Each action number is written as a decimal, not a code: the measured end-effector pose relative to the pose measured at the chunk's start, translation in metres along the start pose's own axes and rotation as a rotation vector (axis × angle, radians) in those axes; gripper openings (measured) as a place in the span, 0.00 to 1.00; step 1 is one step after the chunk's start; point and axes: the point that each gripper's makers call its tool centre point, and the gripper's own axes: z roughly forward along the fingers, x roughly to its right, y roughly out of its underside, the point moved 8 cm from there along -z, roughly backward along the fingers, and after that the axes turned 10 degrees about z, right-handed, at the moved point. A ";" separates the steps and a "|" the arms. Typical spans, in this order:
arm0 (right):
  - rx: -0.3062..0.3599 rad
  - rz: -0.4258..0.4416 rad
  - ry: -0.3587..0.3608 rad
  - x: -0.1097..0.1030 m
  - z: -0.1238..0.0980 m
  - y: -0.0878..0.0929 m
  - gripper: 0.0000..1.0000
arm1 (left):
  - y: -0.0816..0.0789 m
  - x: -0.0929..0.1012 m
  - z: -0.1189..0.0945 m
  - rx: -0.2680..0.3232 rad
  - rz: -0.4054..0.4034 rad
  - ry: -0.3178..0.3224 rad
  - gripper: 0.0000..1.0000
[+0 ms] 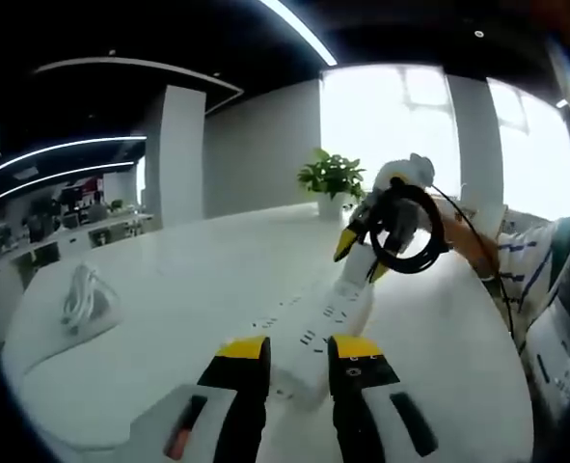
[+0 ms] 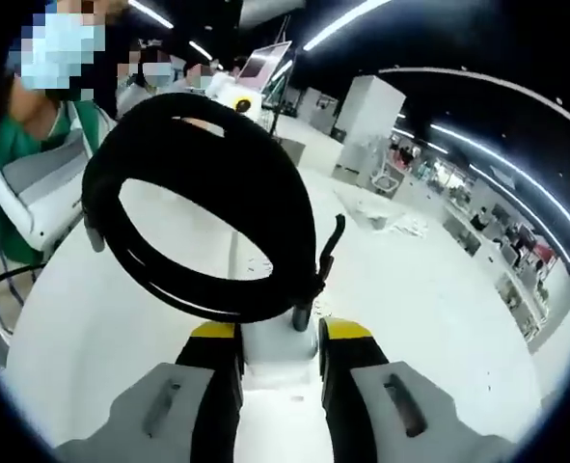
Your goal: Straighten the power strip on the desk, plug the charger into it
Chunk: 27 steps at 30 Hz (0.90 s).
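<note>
Holding the charger (image 2: 277,349) pinched with its coiled cable (image 2: 207,217), the right gripper (image 2: 277,338) hovered above the power strip (image 1: 328,318), which the left gripper (image 1: 299,352) straddled part-spread, so squaring prongs to sockets mattered.

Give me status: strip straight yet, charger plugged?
Power strip lies on the desk, its near end between the left gripper jaws, so straightening looks in hand. Right gripper holds the white charger with its coiled black cable aloft. Plugging in remains.
</note>
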 end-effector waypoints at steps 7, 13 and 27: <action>0.076 0.051 0.024 0.002 -0.002 0.005 0.35 | 0.003 -0.002 0.001 -0.010 -0.001 -0.011 0.23; 0.099 0.082 0.056 0.003 -0.004 0.006 0.38 | 0.003 -0.003 0.000 -0.016 0.010 -0.022 0.23; 0.138 0.249 0.073 0.005 -0.016 0.012 0.43 | 0.003 -0.009 -0.004 -0.024 0.032 -0.030 0.28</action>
